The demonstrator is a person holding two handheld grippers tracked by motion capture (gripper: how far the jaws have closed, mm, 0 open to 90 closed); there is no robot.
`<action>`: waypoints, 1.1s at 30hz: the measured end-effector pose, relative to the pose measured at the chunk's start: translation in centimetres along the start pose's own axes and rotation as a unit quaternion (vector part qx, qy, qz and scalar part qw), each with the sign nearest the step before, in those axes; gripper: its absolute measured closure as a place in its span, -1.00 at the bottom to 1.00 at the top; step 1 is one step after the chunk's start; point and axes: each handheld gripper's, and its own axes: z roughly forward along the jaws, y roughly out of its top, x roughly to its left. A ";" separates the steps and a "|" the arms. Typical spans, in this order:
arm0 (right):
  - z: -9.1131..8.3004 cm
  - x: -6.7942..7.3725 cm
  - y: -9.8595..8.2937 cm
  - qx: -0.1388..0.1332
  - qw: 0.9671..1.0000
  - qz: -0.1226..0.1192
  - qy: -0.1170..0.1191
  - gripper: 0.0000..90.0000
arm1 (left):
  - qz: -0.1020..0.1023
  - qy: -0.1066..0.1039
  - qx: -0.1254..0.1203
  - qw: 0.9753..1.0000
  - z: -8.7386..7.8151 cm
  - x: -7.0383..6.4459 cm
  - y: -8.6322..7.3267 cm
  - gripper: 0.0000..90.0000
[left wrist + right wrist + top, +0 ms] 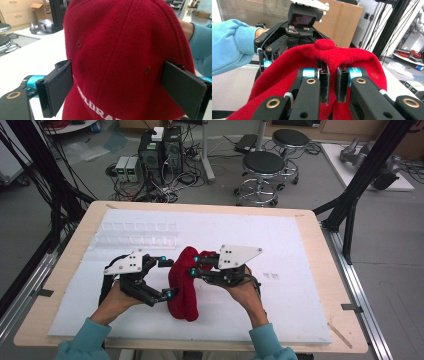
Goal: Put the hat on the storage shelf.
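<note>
High view: red cap (183,285) on white-covered bench (300,295), centre-near, between left tongs (166,278) and right tongs (194,265) | Left gripper view: left tongs (117,87) spread wide, jaws flanking cap crown (120,50) | Right gripper view: right tongs (332,83) narrowed, pinching cap fabric (352,57) below top button (325,44).

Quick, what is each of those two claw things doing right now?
Left gripper: open, jaws spread on either side of the red cap.
Right gripper: shut, jaws pinching a fold of the red cap.
</note>
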 end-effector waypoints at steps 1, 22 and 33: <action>0.1 0.0 0.0 0.000 1.000 -0.001 0.002 0.88 | 0.000 0.001 0.002 1.000 0.1 0.0 0.0 -0.74; 1.0 0.1 0.3 0.002 1.000 -0.009 0.004 0.88 | -0.033 -0.012 0.035 0.999 -0.1 0.2 -0.1 0.40; 1.2 0.1 0.3 0.014 1.000 -0.011 0.004 0.83 | -0.051 -0.016 0.052 0.997 -0.7 0.1 0.0 0.87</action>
